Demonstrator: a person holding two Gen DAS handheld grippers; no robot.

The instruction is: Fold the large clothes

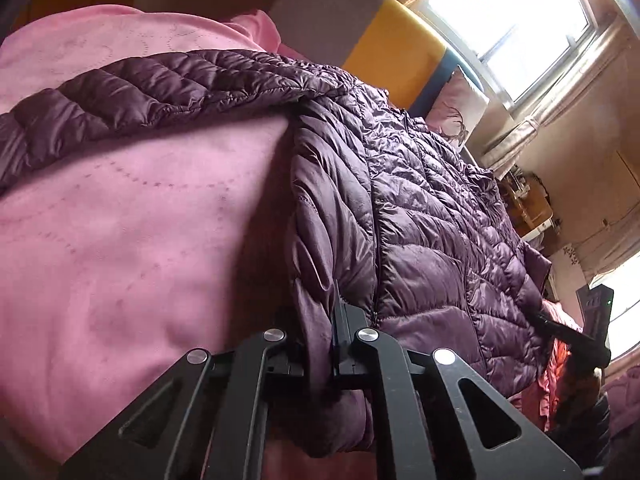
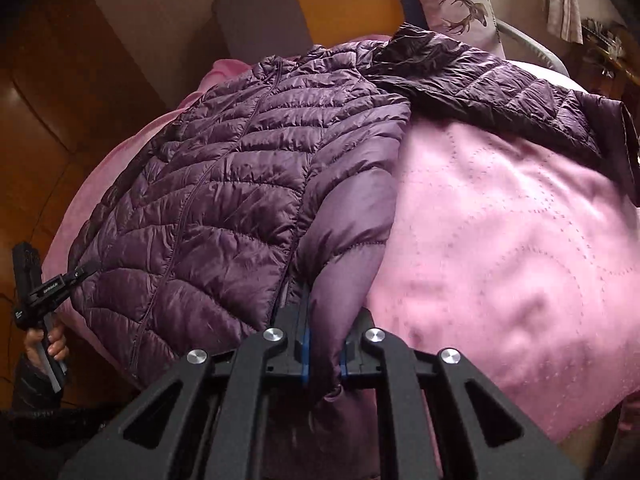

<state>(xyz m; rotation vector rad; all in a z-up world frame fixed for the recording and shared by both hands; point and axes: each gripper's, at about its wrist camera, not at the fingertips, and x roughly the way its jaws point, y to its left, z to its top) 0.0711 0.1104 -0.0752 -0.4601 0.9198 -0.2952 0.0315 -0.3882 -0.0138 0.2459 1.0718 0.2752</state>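
purple quilted jacket (image 2: 224, 184), pink dotted-pattern bedspread (image 2: 500, 240)

In the right wrist view, the jacket (image 2: 224, 184) lies spread on the bed (image 2: 520, 240), filling the left and centre of the frame, with one sleeve (image 2: 500, 84) stretched toward the upper right. A pillow (image 2: 452, 4) sits behind it at the top. The right claw (image 2: 324, 352) is at the bottom centre, on the jacket's hem; the left claw (image 2: 86, 270) is at the left edge, on the hem's other corner.
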